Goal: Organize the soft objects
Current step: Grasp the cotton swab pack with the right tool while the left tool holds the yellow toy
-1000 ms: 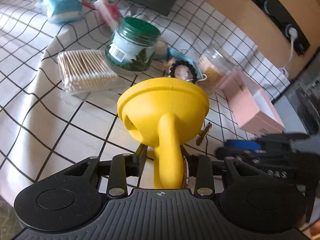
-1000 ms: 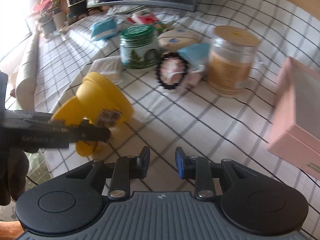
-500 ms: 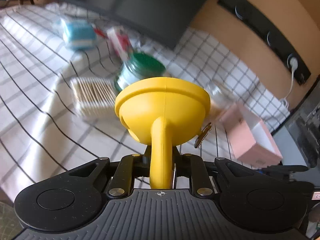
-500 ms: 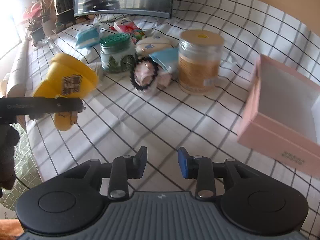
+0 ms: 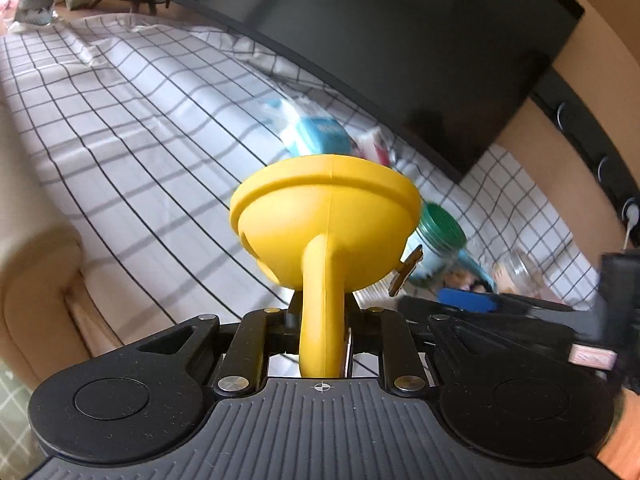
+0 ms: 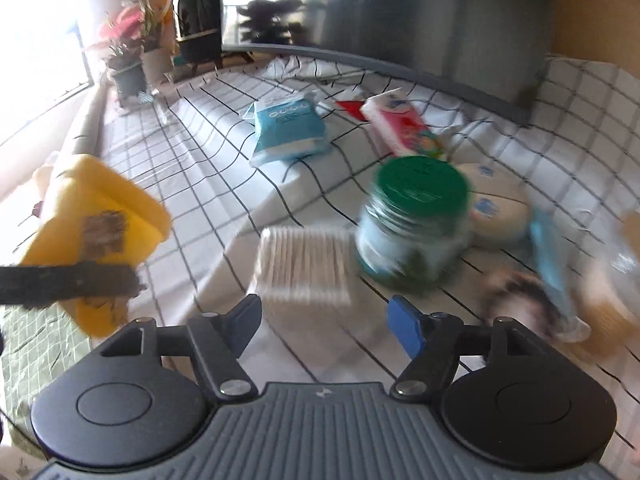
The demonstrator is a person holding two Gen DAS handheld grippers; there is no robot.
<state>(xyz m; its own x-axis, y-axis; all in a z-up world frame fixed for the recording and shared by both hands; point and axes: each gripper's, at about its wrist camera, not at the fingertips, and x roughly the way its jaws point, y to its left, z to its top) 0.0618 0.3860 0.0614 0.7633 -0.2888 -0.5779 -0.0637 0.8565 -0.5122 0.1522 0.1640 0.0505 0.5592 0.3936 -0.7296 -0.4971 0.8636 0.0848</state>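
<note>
Checked white cloth (image 5: 120,128) under dark monitor (image 5: 400,40). Yellow rubber funnel (image 5: 326,216) clamped by left gripper (image 5: 322,320), spout toward camera, bowl toward monitor. Right gripper (image 6: 322,320) opening, empty.

Two black handheld grippers

Left gripper (image 5: 322,328): ribbed base, round discs, brass screws. Right gripper (image 6: 322,320): grey ribbed base, blue-tipped fingers (image 6: 406,326).

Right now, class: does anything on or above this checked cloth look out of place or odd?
One thing: the yellow funnel is off the checked cloth, clamped by its spout in the left gripper with its bowl tipped away. The right gripper, jaws opening, holds nothing. Cotton swabs and green-lidded jar sit normally.
</note>
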